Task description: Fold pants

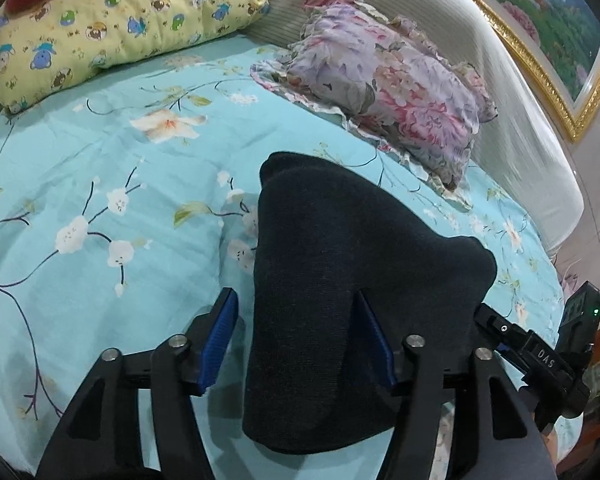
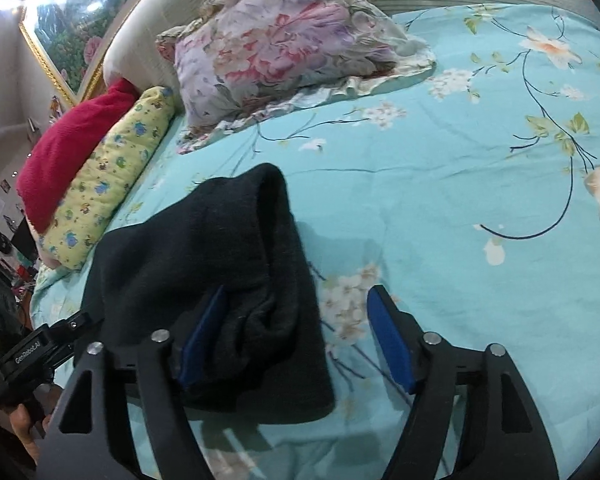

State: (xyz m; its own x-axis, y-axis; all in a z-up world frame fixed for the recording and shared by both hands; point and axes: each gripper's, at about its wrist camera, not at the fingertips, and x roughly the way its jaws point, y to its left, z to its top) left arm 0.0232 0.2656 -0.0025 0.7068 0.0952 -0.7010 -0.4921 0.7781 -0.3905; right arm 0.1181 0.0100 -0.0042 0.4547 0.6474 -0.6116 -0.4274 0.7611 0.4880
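- Turquoise flowered bedsheet [image 1: 100,184] fills both views, so this work happens on a bed, not a desk.
- Nearest to me, my left tongs [image 1: 296,328] stand wide, the dark pants [image 1: 340,280] lying between the blue pads; the cloth drapes against the right-hand pad, and nothing looks pinched.
- My right tongs [image 2: 298,328] are spread too; the pants' edge bunches against the pad at lower centre, the other pad over bare sheet.
- At centre frame the pants form a compact folded bundle, so I judge a fold just laid and let go.
- Next I would need to draw both tongs clear without dragging cloth, then judge whether another fold is due.
- Farther up, a floral pillow [image 1: 396,92] and yellow cartoon pillow [image 1: 112,36] rest against the headboard [image 1: 500,80].
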